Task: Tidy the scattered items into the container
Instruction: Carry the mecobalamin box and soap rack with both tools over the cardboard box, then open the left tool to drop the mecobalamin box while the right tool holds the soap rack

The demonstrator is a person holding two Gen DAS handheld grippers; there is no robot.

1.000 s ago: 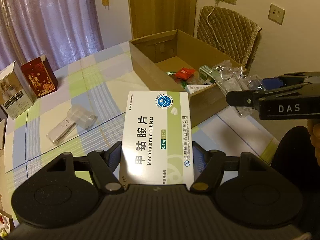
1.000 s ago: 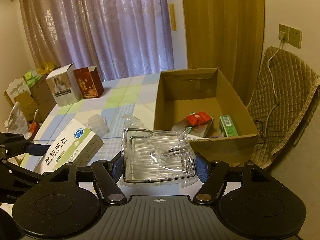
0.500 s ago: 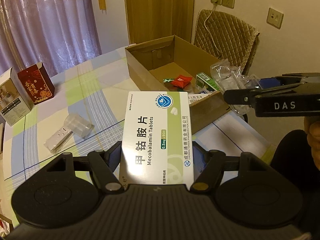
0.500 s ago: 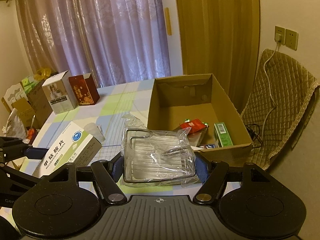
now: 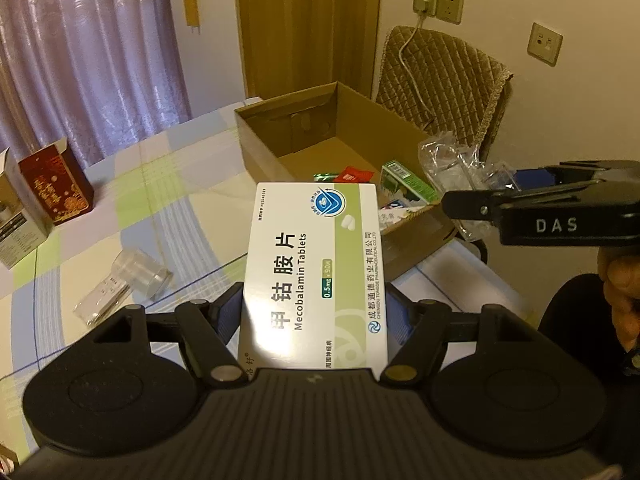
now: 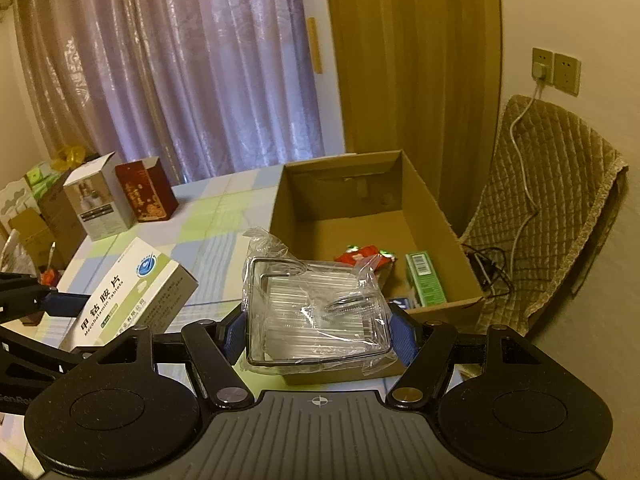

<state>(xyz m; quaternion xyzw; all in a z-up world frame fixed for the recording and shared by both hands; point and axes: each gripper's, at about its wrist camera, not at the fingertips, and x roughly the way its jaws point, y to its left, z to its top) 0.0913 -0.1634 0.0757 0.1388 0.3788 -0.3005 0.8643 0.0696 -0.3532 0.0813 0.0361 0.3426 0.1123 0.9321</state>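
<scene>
Between the blue pads of the left hand-held gripper point(image 5: 314, 316) a white and green tablet box point(image 5: 316, 272) is sitting clamped by its long sides, label up, and the right hand-held gripper point(image 6: 320, 330) is pinching a wire rack in a clear bag point(image 6: 316, 308) in the same way. Both are hanging above the checked surface point(image 5: 168, 208), short of the open cardboard box point(image 5: 280, 120) (a few small packets are already lying inside it). To do this step well, I judge each load should be carried fully over the near wall before the jaws are let go, one side at a time so the two are not colliding. Ahead of the left one the cardboard box is lying forward and slightly right; for the right one it is lying straight ahead, its near wall just under the bag. A clear tube pack point(image 5: 120, 284) is lying on the surface, yet to be collected.
</scene>
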